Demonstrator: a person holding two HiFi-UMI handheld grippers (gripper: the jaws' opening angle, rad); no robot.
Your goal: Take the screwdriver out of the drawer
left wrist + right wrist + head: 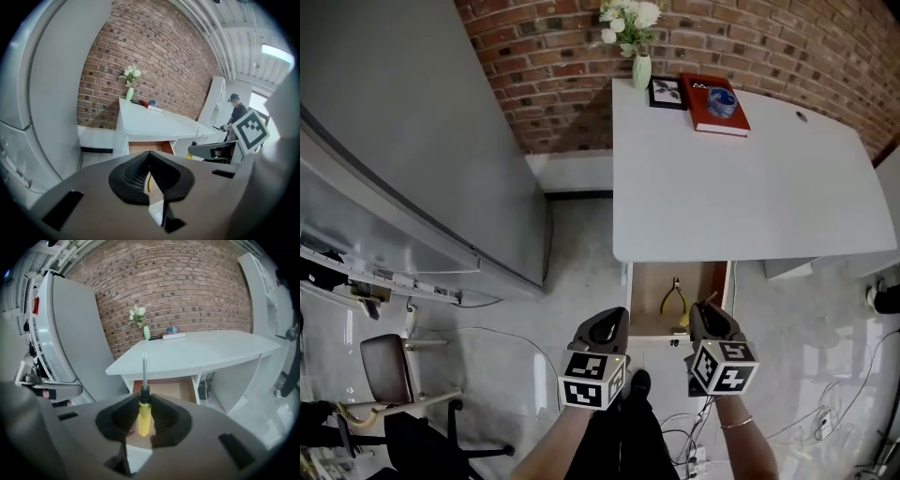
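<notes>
My right gripper [144,401] is shut on a screwdriver [144,417] with a yellow handle. Its black collar and steel shaft stick out past the jaws, toward the white table [197,355]. In the head view the right gripper [710,317] hangs above the front of the open wooden drawer [649,281] under the table [741,187]. The left gripper [605,326] hangs beside it to the left, over the floor. In the left gripper view its black pads [161,176] meet at the tip with nothing between them, and the drawer [143,147] lies ahead.
Yellow-handled pliers [674,298] lie in the drawer. A flower vase [639,66], a small framed picture [667,92] and a red book [712,103] stand at the table's far edge by the brick wall. A grey fridge [394,141] and a chair [389,370] are at the left. Cables [825,412] trail across the floor at the right.
</notes>
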